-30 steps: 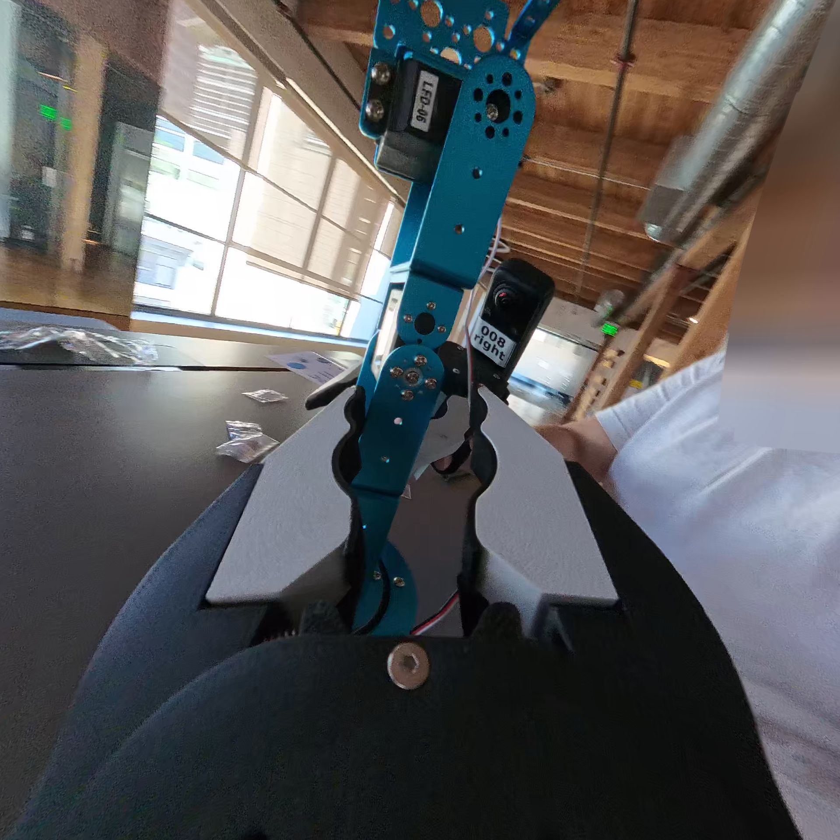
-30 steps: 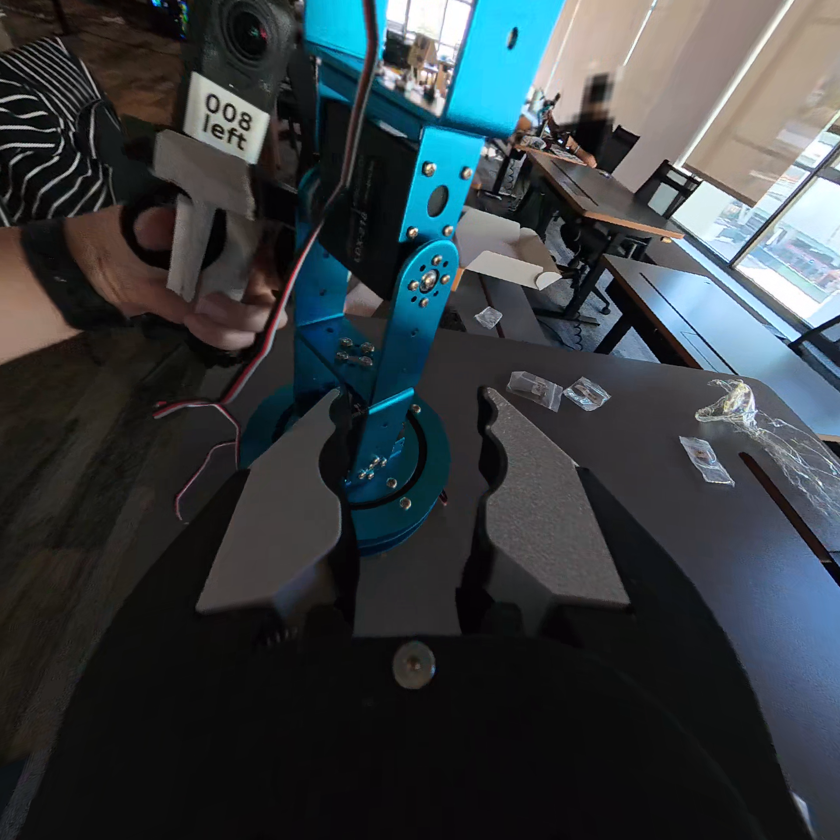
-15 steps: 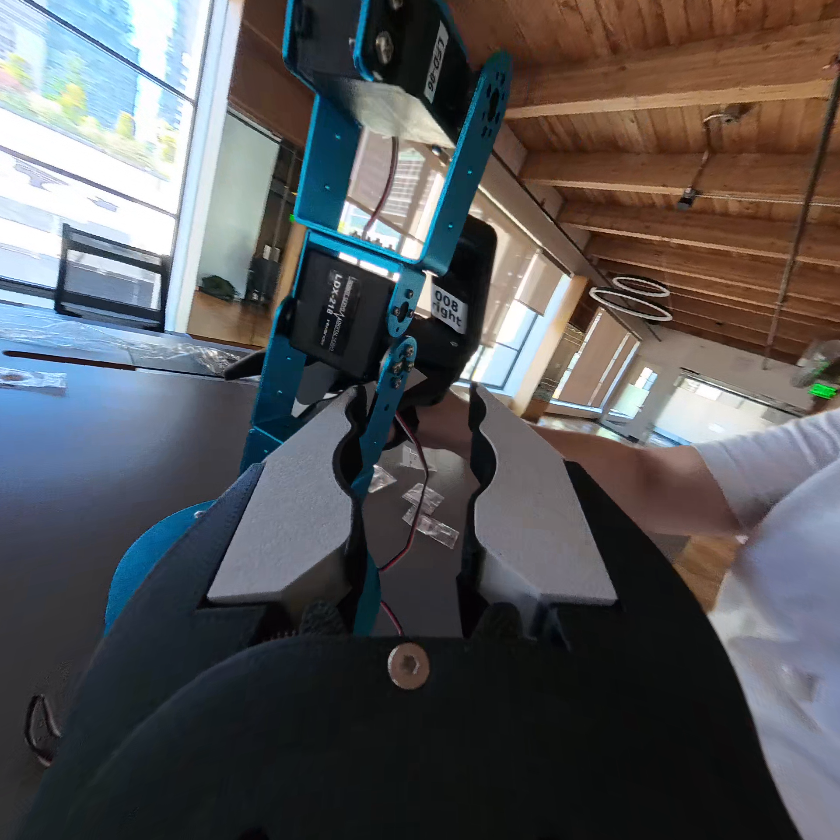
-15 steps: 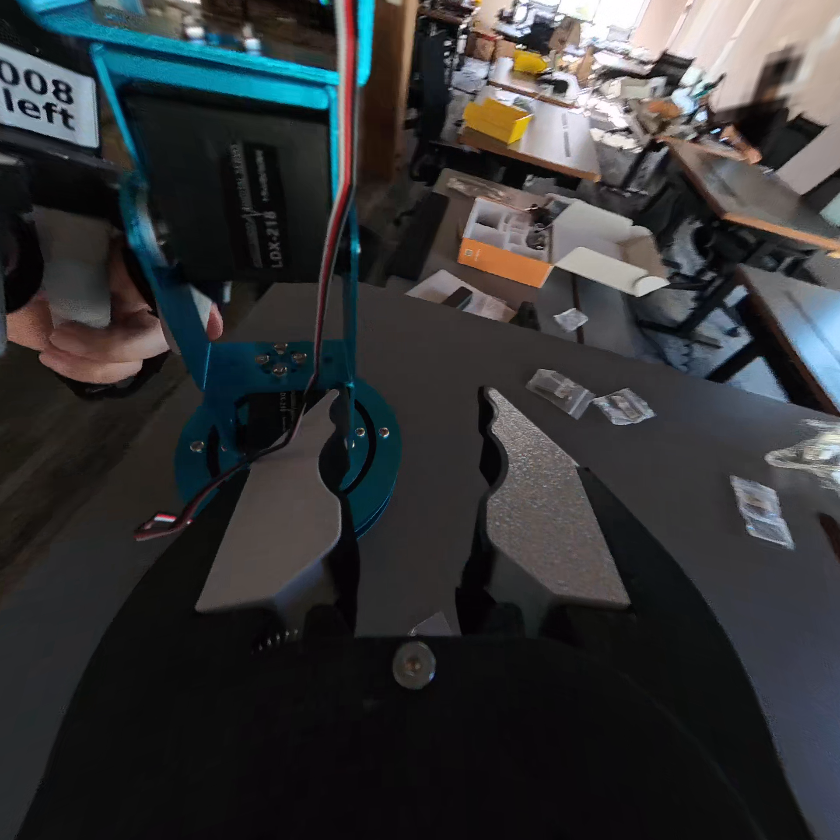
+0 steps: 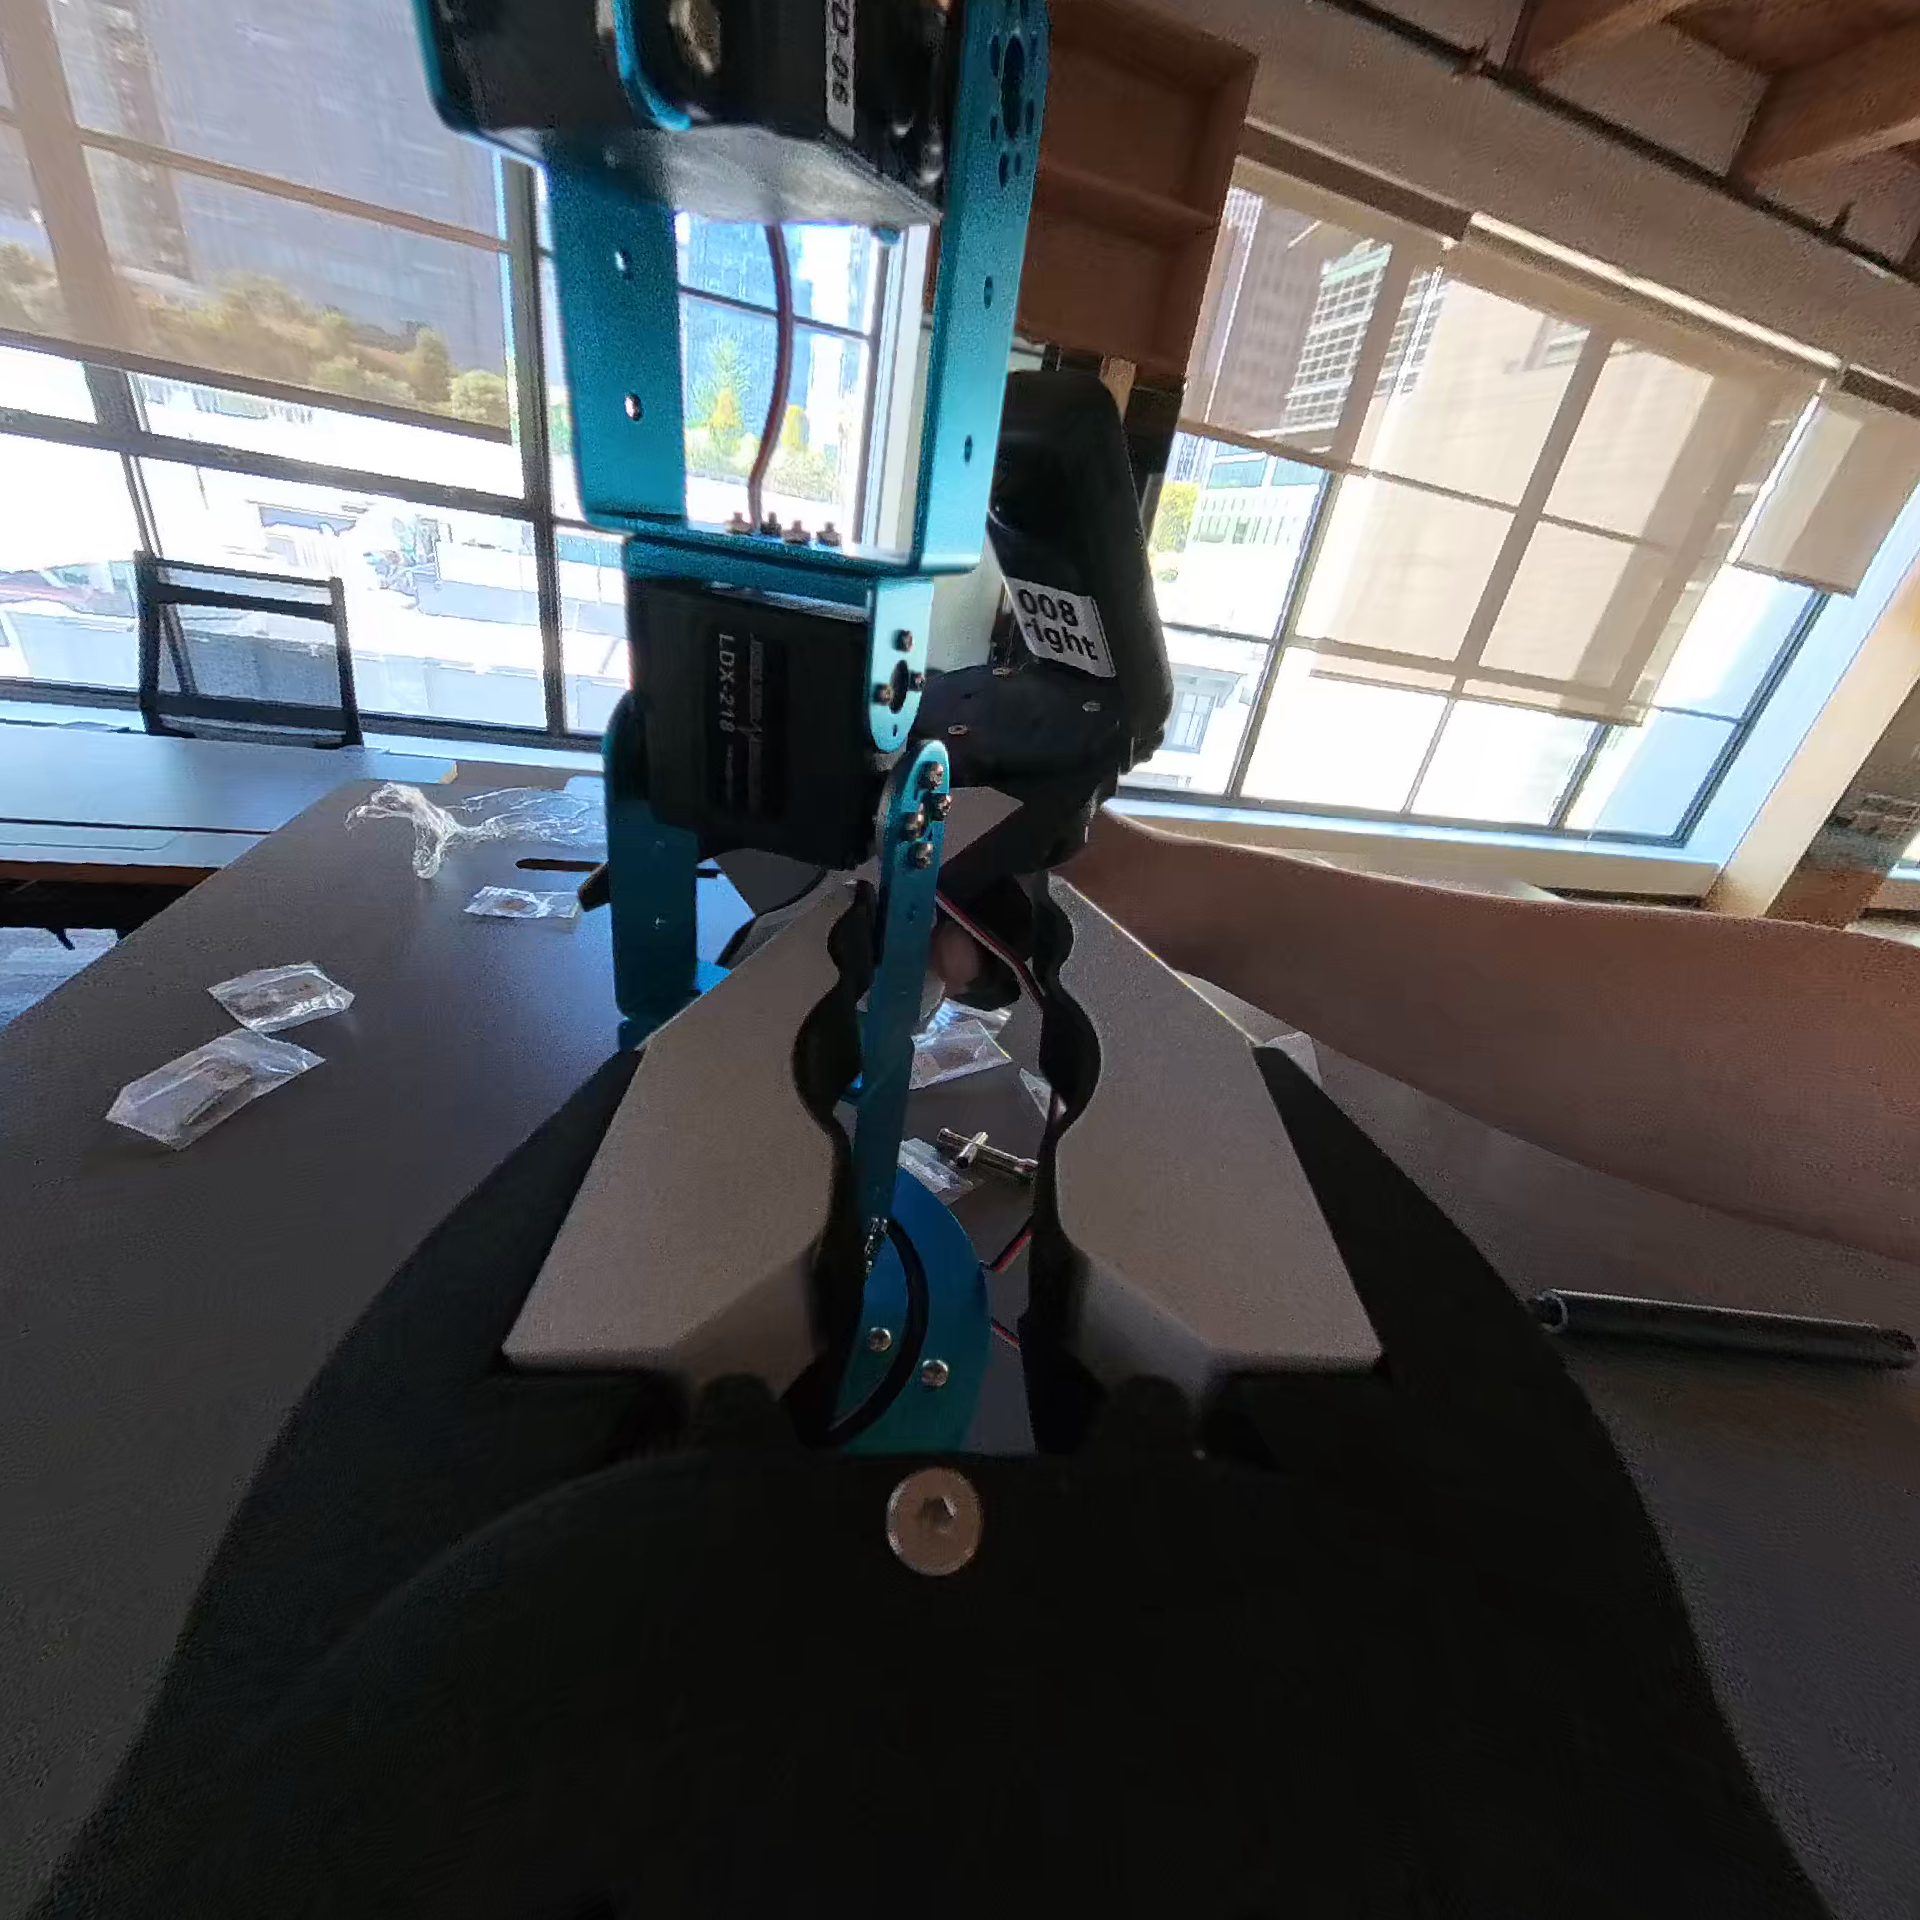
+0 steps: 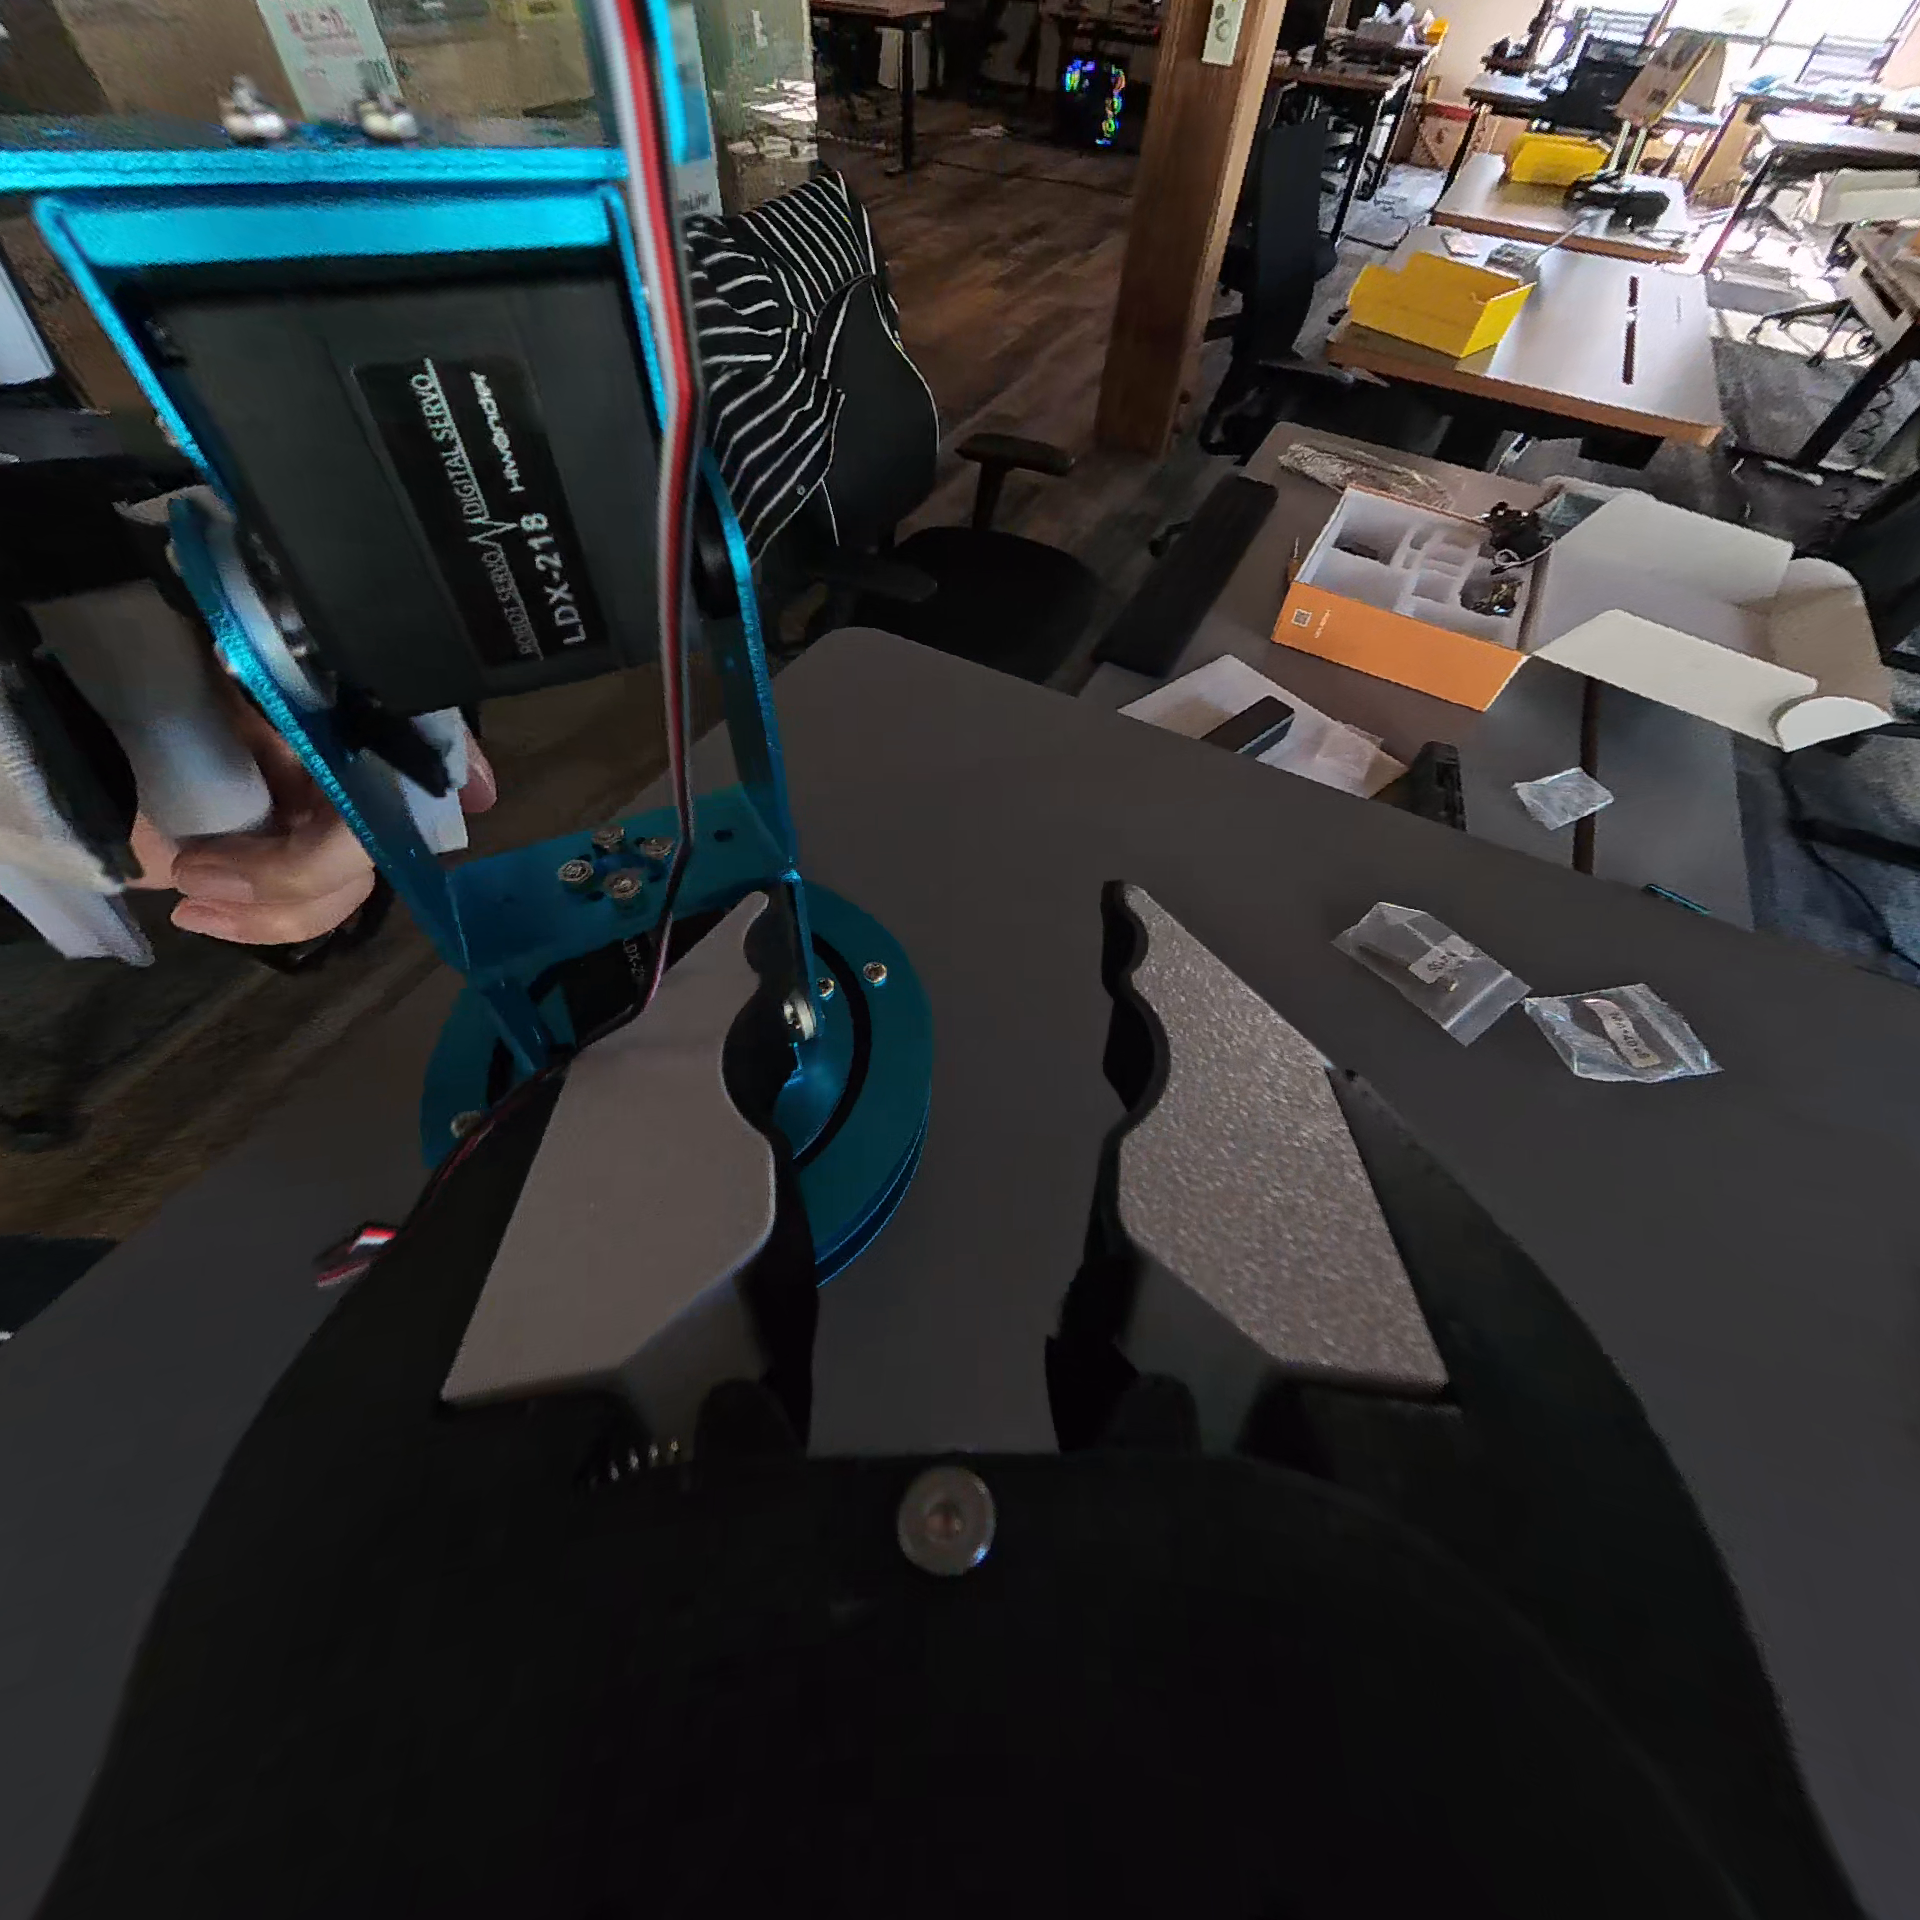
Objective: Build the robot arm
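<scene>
On the dark matte tabletop (image 6: 1195, 790) stood a small blue anodised-metal robot arm (image 6: 717, 665) on a round blue base disc (image 6: 862, 1081), upright, with a black servo block (image 6: 416, 499) clamped in its lower bracket and a red-white-black wire (image 6: 681, 416) running down its side.

Left gripper (image 5: 940, 1049): grey fingers (image 5: 717, 1153) set a narrow gap apart, a thin blue upright strut (image 5: 899, 997) of the arm standing in that gap against the left finger. Whether the strut was actually pinched, could not tell. In the right wrist view a hand (image 6: 260, 873) gripped this tool's handle behind the arm.

Right gripper (image 6: 940, 1049): jaws spread fairly wide, nothing between them but bare tabletop. Left finger (image 6: 655, 1143) overlapped the base disc and sat just beside the arm's foot; contact could not be judged. In the left wrist view this gripper (image 5: 1049, 727) showed beyond the arm, black body with a white label.

Around the arm: small clear plastic bags of hardware (image 6: 1429, 966) lay to the right, a few more (image 5: 213, 1081) on the far side, a wad of crumpled clear film (image 5: 426, 821) near the table edge. A small metal T-shaped key (image 5: 987, 1153) lay between the left gripper's fingers on the table, and a long coiled metal spring (image 5: 1714, 1340) lay off to the right. Well apart, on a neighbouring desk, sat an open orange-and-white cardboard box (image 6: 1434, 592). A striped garment (image 6: 800, 343) hung over an office chair.
</scene>
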The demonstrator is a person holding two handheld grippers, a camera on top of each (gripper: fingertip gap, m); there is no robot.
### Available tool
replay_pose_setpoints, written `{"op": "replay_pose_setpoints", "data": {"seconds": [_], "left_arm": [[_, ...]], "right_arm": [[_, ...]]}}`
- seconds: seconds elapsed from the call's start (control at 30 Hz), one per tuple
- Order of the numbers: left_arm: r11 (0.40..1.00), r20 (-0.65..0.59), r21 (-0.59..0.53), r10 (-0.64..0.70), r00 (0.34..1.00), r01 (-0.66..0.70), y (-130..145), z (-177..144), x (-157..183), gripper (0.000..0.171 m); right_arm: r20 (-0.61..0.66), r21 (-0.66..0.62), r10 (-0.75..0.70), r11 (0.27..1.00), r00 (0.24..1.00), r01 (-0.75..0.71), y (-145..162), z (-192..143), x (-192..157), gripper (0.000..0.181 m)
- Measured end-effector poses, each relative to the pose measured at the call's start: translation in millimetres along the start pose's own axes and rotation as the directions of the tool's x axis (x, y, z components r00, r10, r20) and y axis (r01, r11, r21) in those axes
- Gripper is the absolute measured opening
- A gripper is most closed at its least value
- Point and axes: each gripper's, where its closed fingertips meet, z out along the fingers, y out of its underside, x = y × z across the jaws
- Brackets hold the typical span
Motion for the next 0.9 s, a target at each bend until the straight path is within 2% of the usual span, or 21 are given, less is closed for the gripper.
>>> {"op": "replay_pose_setpoints", "data": {"seconds": [0.13, 0.3, 0.47, 0.6, 0.73, 0.83, 0.9], "left_arm": [[0.999, 0.003, -0.033, -0.011, 1.000, 0.011, 4, 14, 4, 0.027], [0.996, 0.017, -0.057, 0.065, 0.998, -0.064, 9, 24, 6, 0.028], [0.998, -0.045, -0.040, 0.037, 0.998, -0.038, 9, 22, 8, 0.028], [0.996, -0.106, -0.019, 0.082, 0.991, -0.084, 13, 8, 8, 0.037], [0.999, -0.113, 0.007, 0.053, 0.992, -0.053, 22, -17, 3, 0.036], [1.000, -0.101, 0.012, 0.007, 0.995, -0.006, 29, -34, 1, 0.035], [0.999, -0.072, -0.017, 0.026, 0.997, -0.028, 37, -39, 0, 0.034]], "right_arm": [[0.005, -0.007, 0.048, 0.999, 0.999, -0.048, 3, -1, 6, 0.061], [-0.062, -0.035, 0.035, 0.999, 0.997, -0.037, 3, -11, 11, 0.059], [-0.244, -0.018, 0.034, 0.999, 0.969, -0.040, -1, -48, 30, 0.059], [-0.501, -0.072, 0.010, 0.996, 0.865, -0.053, 14, -110, 36, 0.059], [-0.666, -0.058, 0.111, 0.978, 0.738, -0.199, 52, -182, -8, 0.060], [-0.710, -0.044, 0.123, 0.975, 0.694, -0.219, 86, -232, -73, 0.057], [-0.747, -0.068, 0.097, 0.973, 0.658, -0.221, 112, -269, -116, 0.056]]}}
